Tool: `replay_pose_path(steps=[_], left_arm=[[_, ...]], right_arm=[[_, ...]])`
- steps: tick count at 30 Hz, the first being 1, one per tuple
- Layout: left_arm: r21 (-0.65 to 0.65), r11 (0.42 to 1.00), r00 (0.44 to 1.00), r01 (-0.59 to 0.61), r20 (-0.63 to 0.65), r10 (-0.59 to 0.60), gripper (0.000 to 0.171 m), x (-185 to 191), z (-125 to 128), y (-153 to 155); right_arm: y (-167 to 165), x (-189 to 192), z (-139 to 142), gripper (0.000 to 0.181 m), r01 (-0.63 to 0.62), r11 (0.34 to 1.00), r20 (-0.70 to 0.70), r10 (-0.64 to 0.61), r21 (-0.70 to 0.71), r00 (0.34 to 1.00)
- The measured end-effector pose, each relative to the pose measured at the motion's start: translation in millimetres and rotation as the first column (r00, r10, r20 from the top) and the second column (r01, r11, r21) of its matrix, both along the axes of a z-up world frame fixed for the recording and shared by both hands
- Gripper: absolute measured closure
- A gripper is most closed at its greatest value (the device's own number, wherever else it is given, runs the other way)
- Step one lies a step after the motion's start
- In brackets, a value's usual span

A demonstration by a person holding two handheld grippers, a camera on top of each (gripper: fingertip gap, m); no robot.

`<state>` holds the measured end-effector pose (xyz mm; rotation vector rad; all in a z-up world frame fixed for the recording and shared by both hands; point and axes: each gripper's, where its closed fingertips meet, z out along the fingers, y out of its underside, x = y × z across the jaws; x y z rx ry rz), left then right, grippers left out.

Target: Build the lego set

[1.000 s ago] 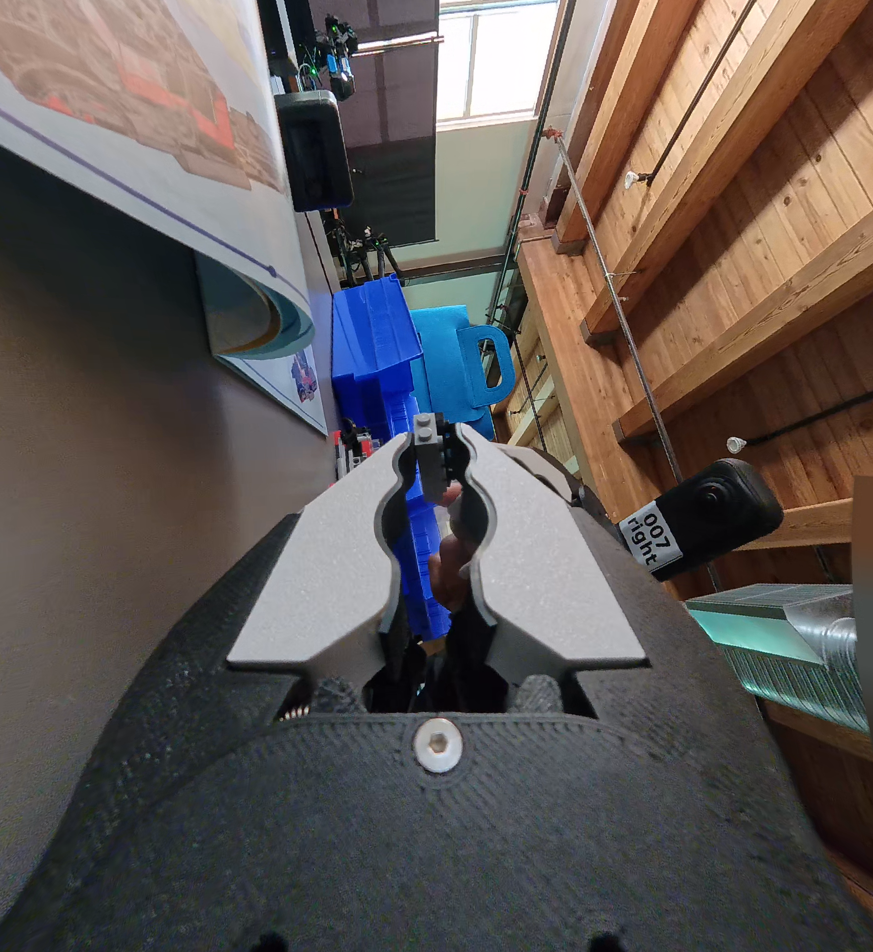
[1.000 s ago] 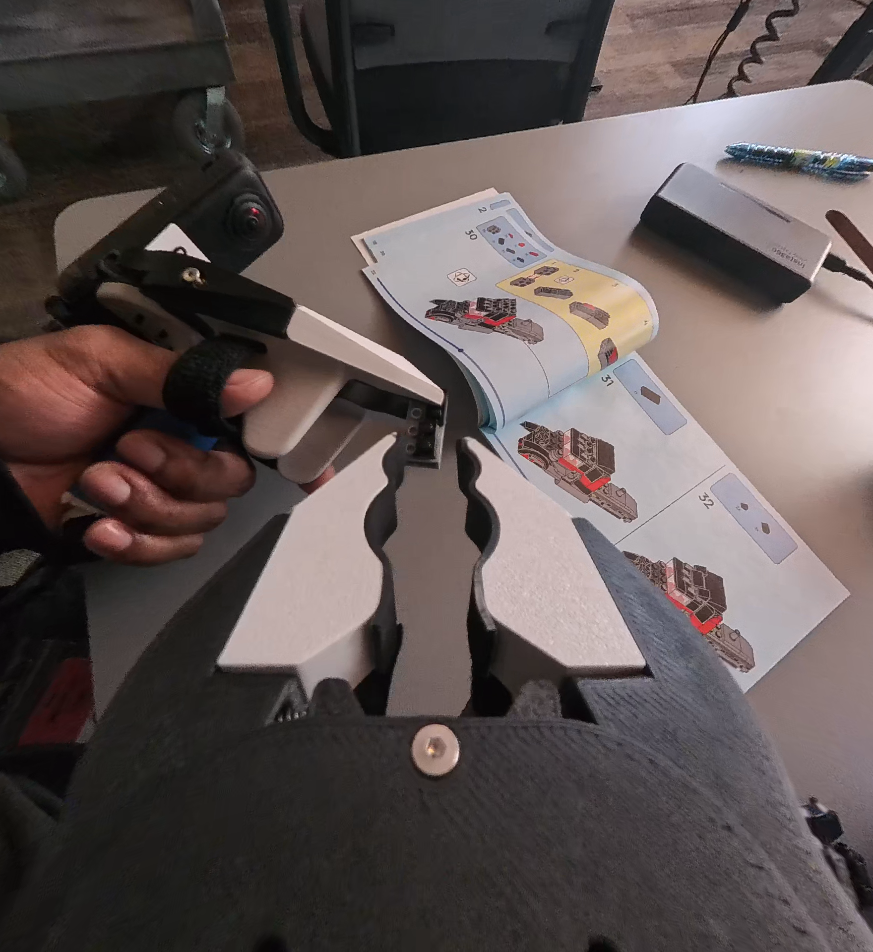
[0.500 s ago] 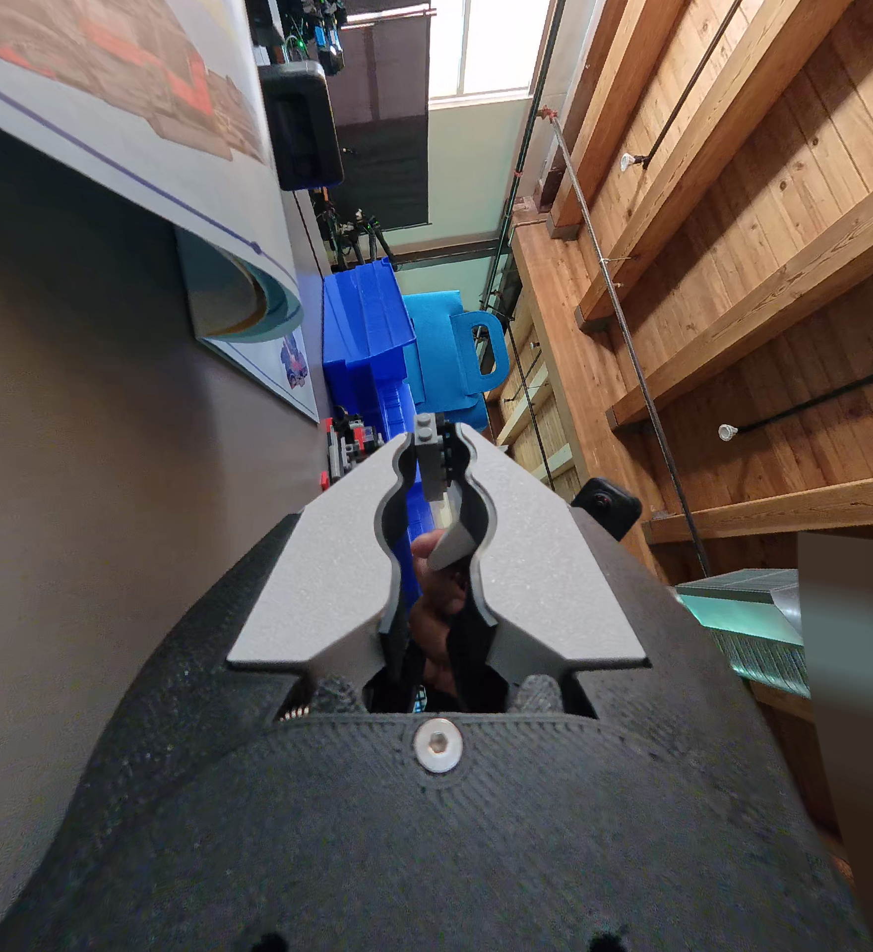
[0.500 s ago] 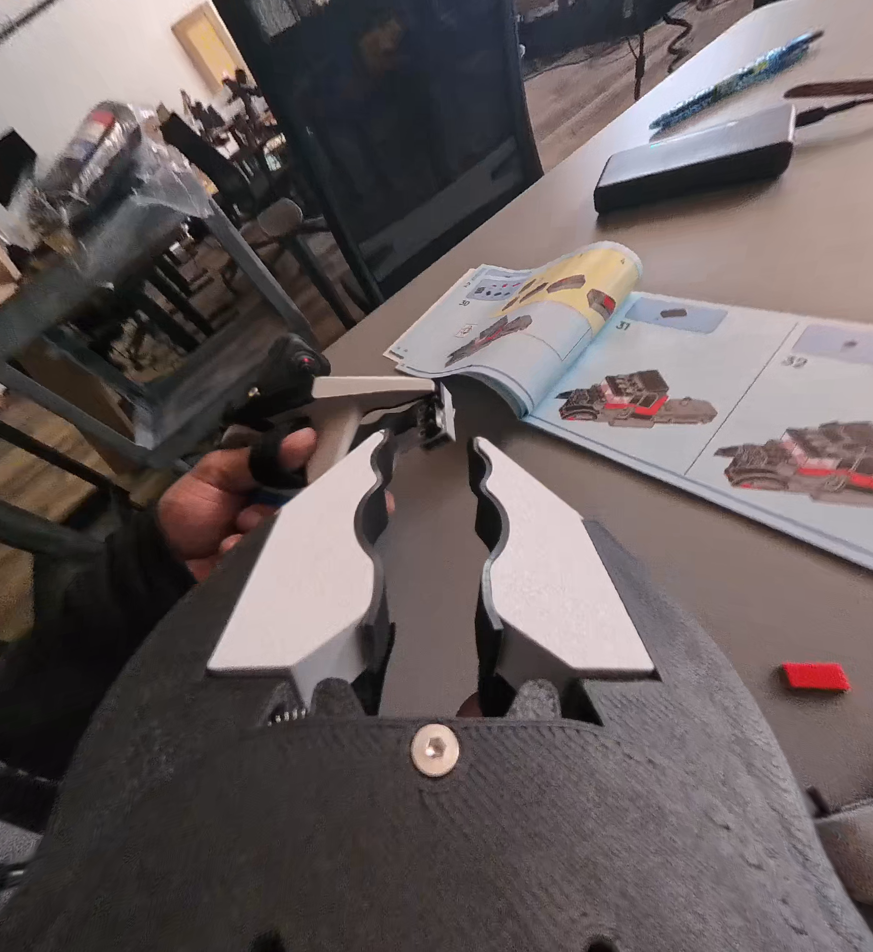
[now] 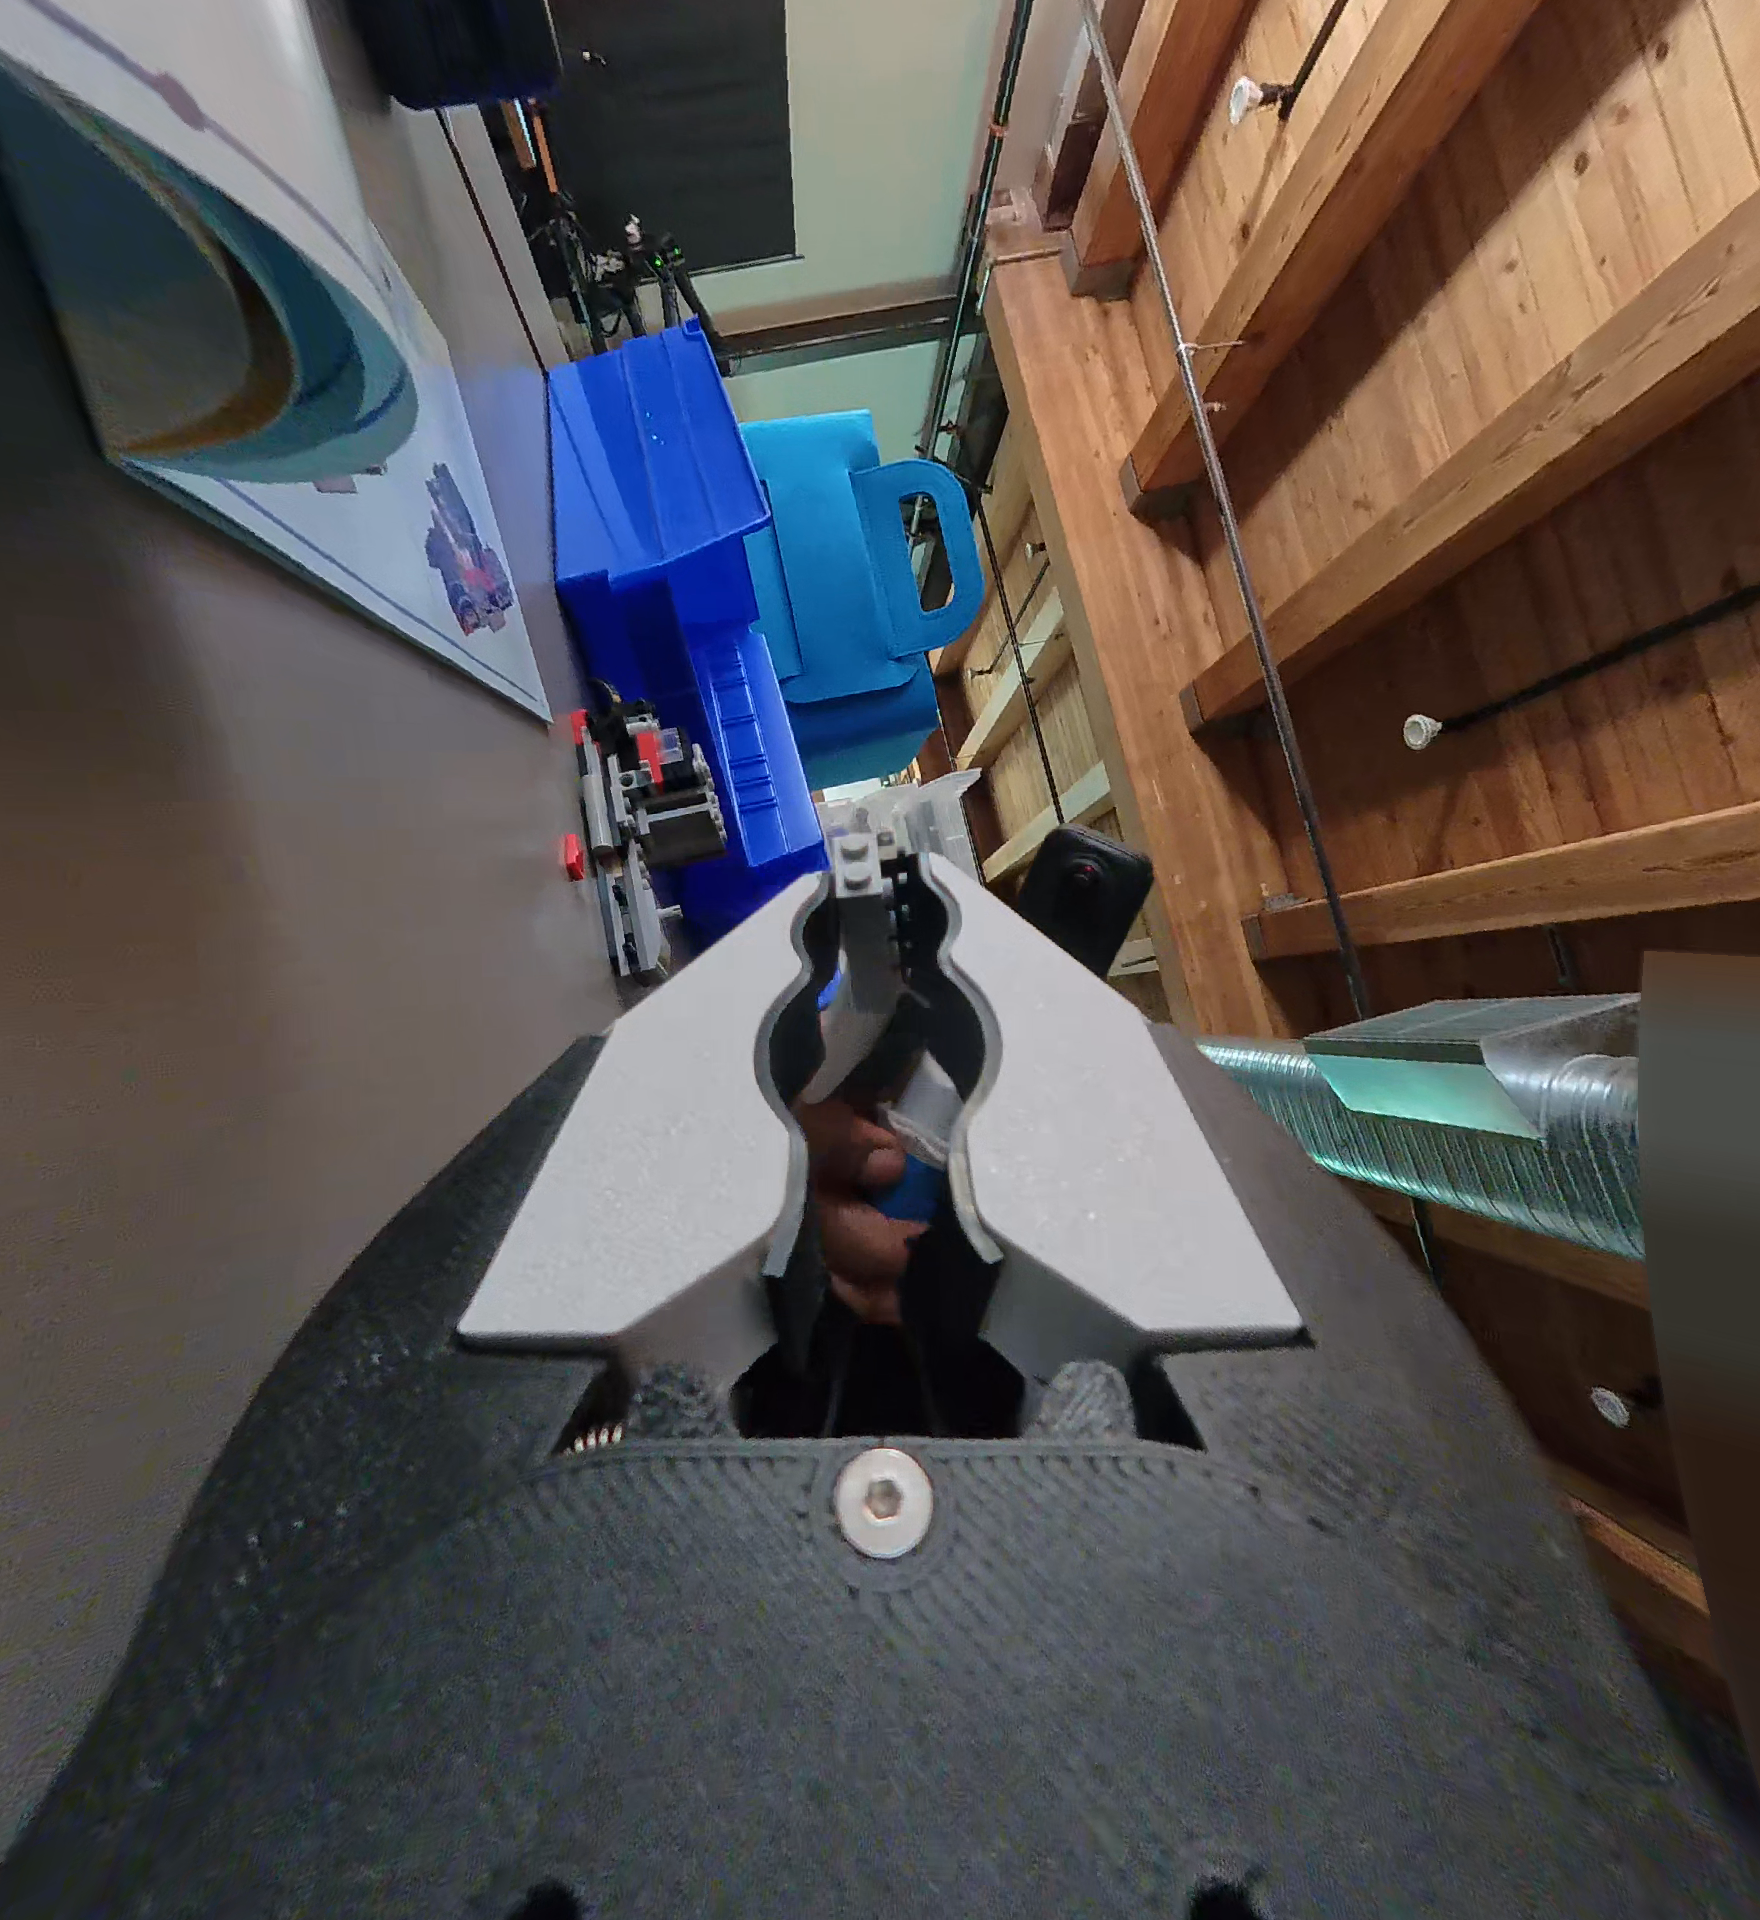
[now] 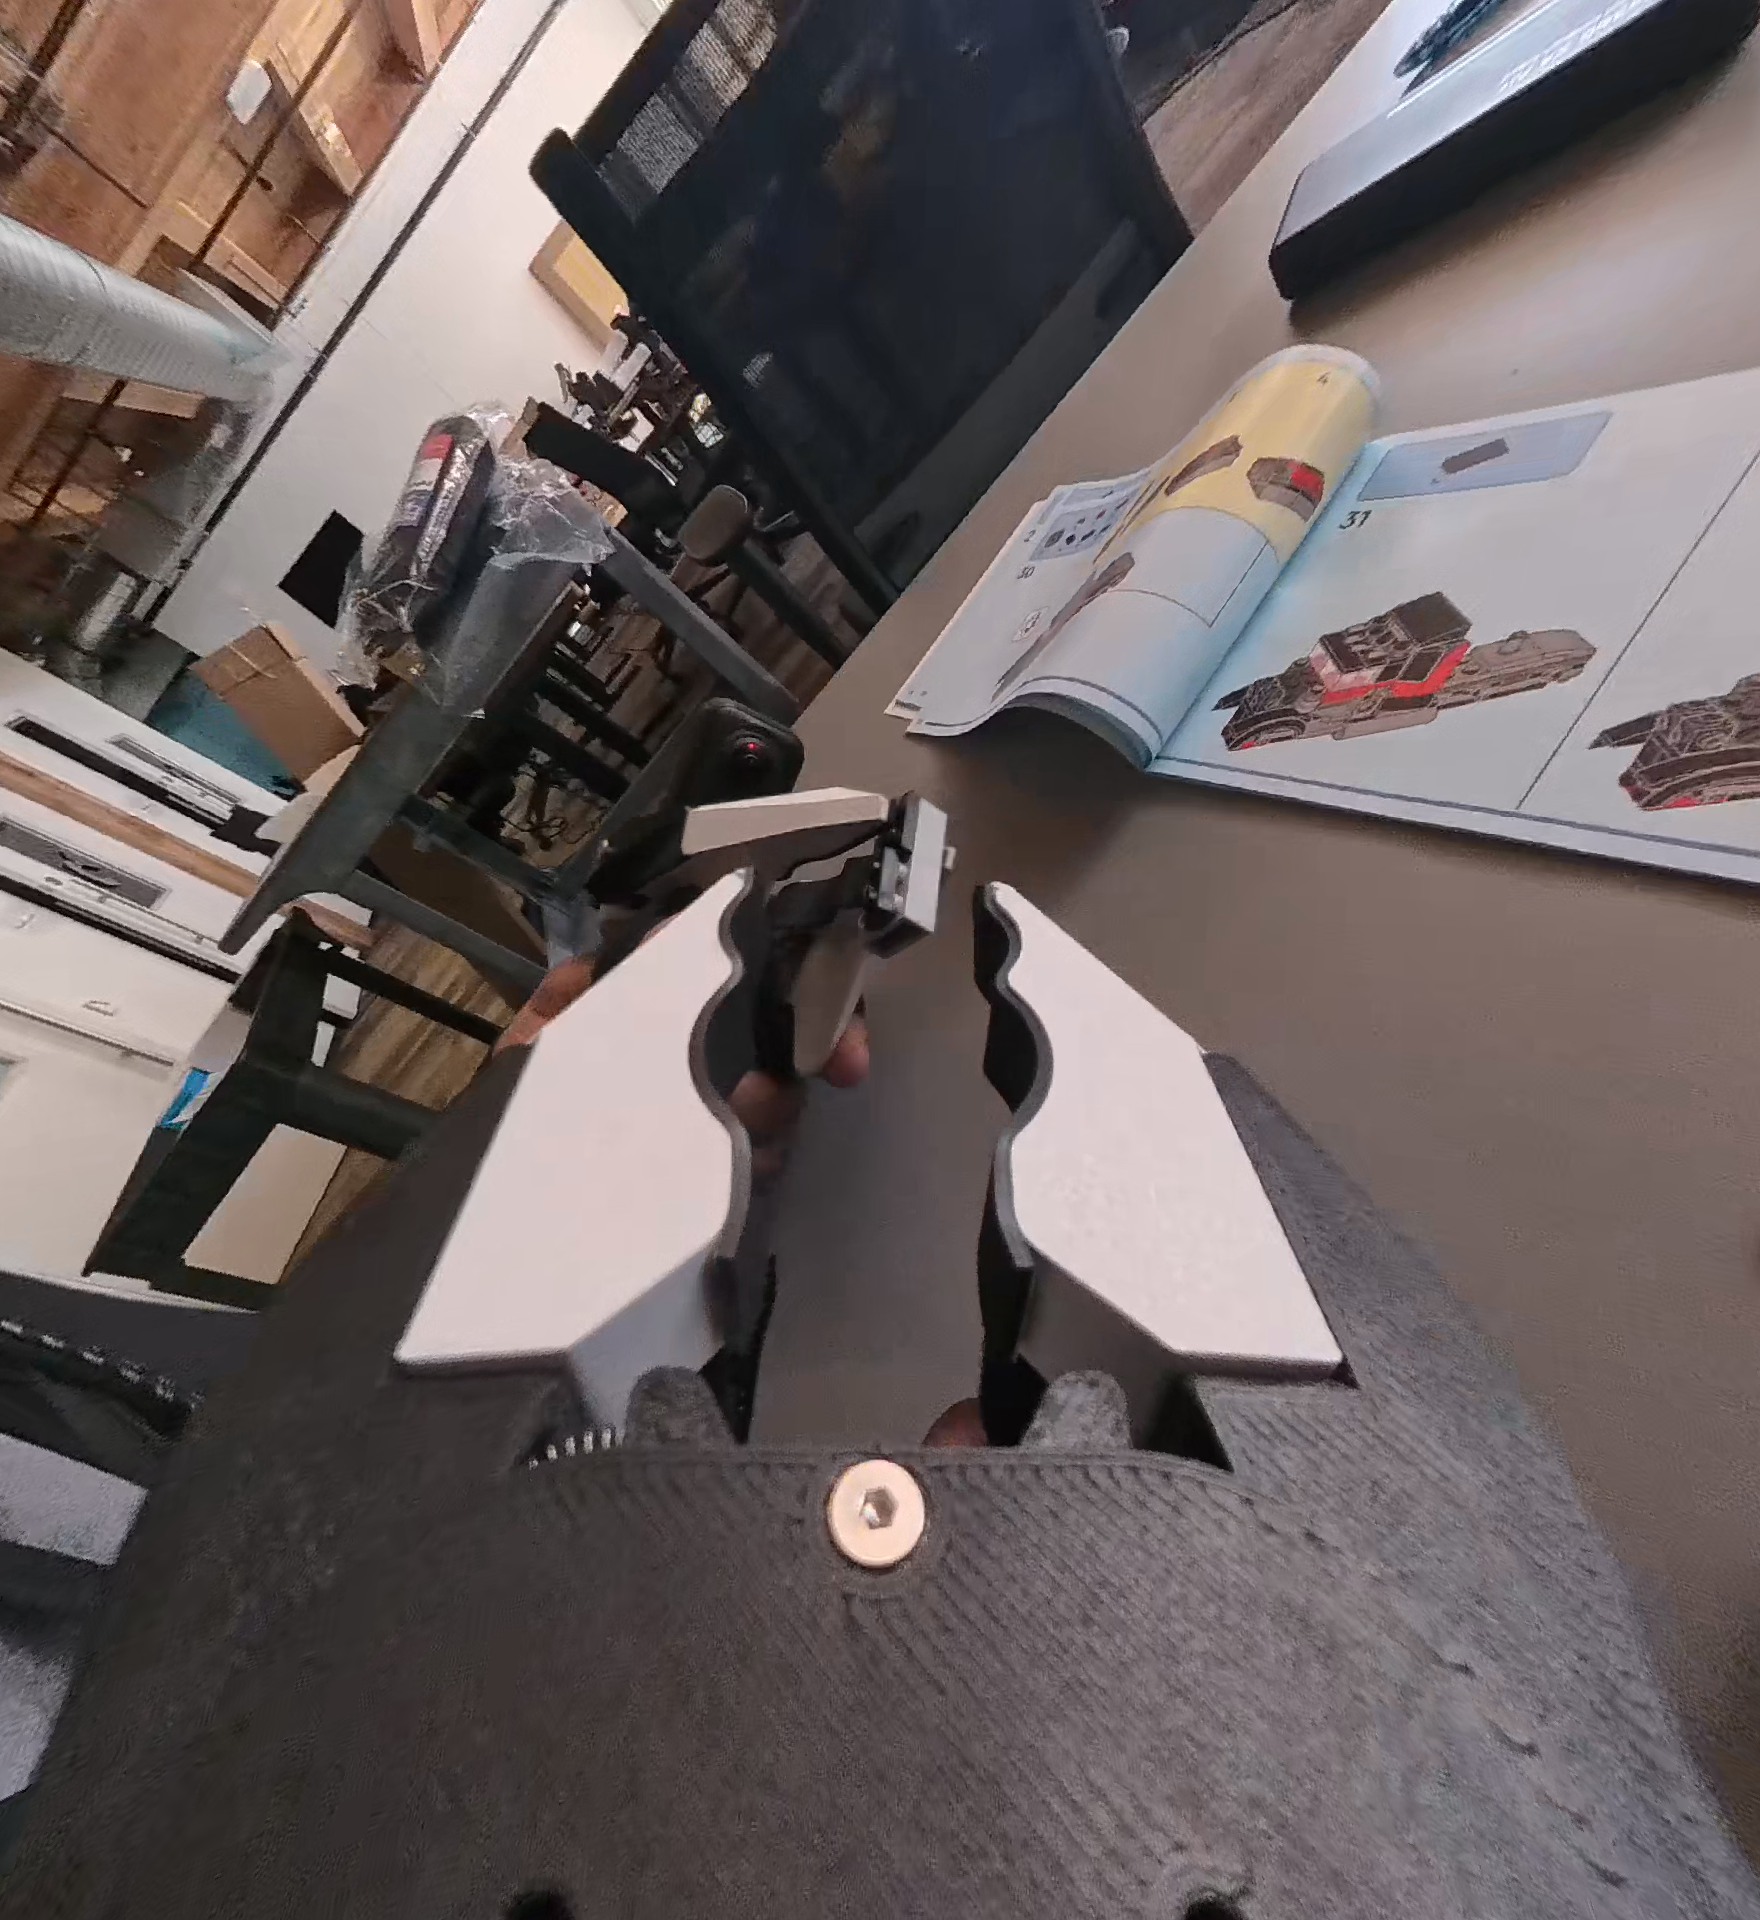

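A small grey lego piece (image 6: 912, 878) was held pinched by the left gripper (image 5: 871, 883); the right gripper (image 6: 860, 904) was spread, empty. The piece was judged light, rigid (easily dropped), best taken by its flat sides.

Right gripper (image 6: 860, 899) tilted up toward room; left gripper (image 6: 891, 883) nearer its jaws.

We see matt grey plastic tongs (image 6: 860, 899) on a rough black mount, a glossy paper booklet (image 6: 1478, 665), and a smooth matt brown surface (image 6: 1375, 1039).
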<state>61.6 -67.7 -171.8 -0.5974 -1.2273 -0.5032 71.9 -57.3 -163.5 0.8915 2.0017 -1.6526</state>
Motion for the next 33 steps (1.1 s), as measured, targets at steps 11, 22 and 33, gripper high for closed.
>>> replay_pose_path(steps=[11, 22, 33], left_arm=[[0.008, 1.0, 0.999, 0.026, -0.027, -0.026, 0.158, 2.9, 3.8, 2.1], [0.026, 0.999, 0.99, 0.031, -0.139, -0.027, 0.158, 7.7, 21.0, 3.0], [0.039, 0.999, 0.952, 0.0, -0.305, 0.012, 0.158, 15.3, 47.1, 0.5]], right_arm=[[-11.7, 0.0, -6.9, 0.155, -0.031, 0.999, 0.037, 0.031, -0.011, 0.999], [-9.6, 3.4, 8.8, 0.166, -0.039, 0.991, 0.072, 0.048, -0.127, 0.996], [-11.4, 8.4, 34.4, 0.167, -0.009, 0.974, 0.039, 0.018, -0.226, 0.999]])
